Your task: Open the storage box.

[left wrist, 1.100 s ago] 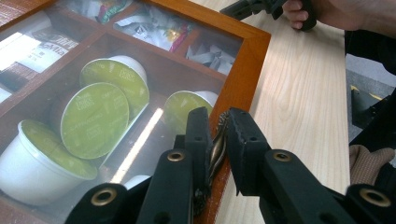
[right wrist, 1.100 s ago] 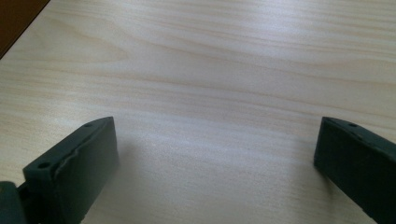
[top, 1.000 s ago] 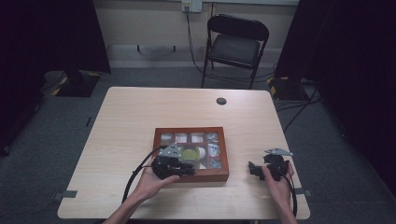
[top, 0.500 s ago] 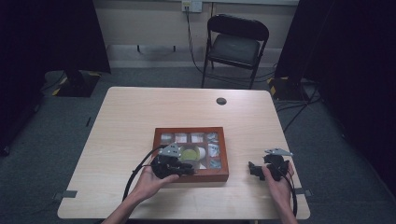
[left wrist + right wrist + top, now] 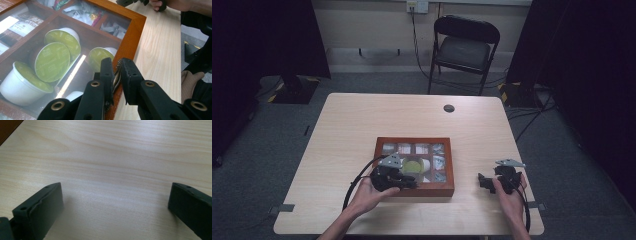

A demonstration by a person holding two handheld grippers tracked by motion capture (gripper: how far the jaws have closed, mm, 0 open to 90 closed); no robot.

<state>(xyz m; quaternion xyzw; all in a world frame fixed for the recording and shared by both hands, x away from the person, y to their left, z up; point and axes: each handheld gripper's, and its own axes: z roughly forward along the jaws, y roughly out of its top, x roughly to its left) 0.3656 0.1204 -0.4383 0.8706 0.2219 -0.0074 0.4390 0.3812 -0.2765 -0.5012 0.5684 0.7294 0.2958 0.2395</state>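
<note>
Both forearms are bare, no sleeves. Each hand carries a matte black plastic two-jaw tool: the left tool (image 5: pixel 117 75) has ribbed pads and brass-ringed rivet holes; the right tool (image 5: pixel 487 181) bears a grey three-cornered plate. Black cables trail from both.

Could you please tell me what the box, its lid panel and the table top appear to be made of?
The box frame looks like reddish-brown wood with a smooth, slightly glossy finish. Its lid panel seems to be glass or clear plastic: a bright light streak reflects on it above the cups. The table looks like pale wood-grain laminate, with printed-looking grain lines and a matte sheen.
</note>
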